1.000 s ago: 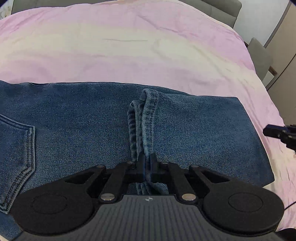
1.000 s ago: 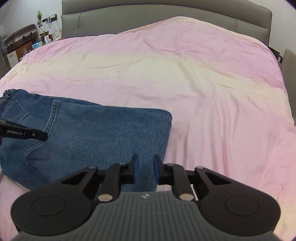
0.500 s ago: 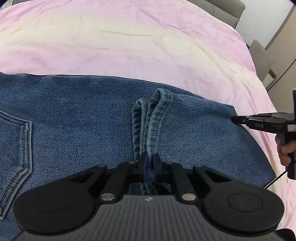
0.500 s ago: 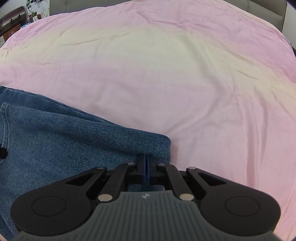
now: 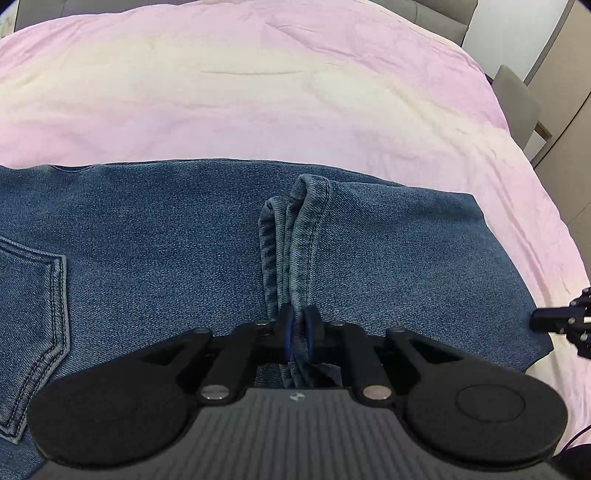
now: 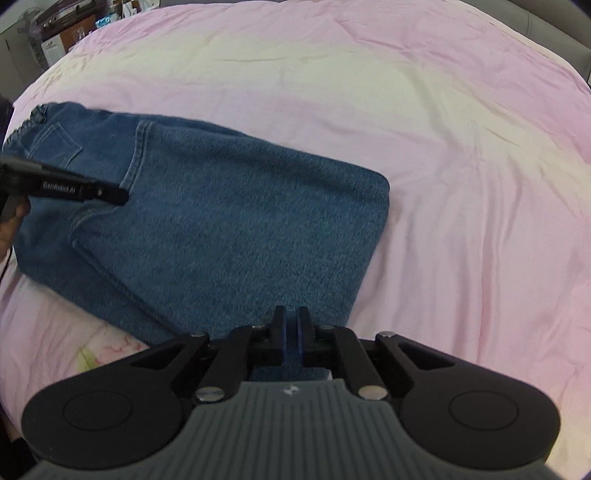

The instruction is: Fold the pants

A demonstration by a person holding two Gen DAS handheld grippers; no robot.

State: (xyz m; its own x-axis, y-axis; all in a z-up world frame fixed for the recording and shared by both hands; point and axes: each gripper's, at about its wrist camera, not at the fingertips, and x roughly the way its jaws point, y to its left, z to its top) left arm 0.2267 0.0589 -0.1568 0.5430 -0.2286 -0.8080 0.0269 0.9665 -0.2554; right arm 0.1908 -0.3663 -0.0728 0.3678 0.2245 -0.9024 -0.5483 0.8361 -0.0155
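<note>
Moved since half a second ago: right tongs (image 6: 291, 328) now view the blue denim pants (image 6: 229, 221) from higher up, so the whole folded stack shows; before, only its near corner was in view. In the left wrist view the right tongs (image 5: 554, 319) now sit lower at the right edge.
Left tongs: left tongs (image 5: 297, 334) stay pinched on a bunched ridge of stitched hem layers (image 5: 295, 236) with only cloth between the blue pads. In the right view they show as a black bar (image 6: 74, 188) over the pants' left part.
Right tongs: nearly pressed together, pinching the near edge of the denim; blue cloth shows in the narrow gap.
Pants: folded to a rough rectangle, lying flat on the pink and cream bedsheet (image 6: 443, 129), toward the bed's left near part in the right view. A back pocket (image 5: 33, 295) faces up at the left end; the folded corner (image 6: 380, 184) points to the right.
Surroundings: grey padded headboard (image 5: 424, 9) beyond the sheet; grey chair (image 5: 517, 99) by the bed's right side.
</note>
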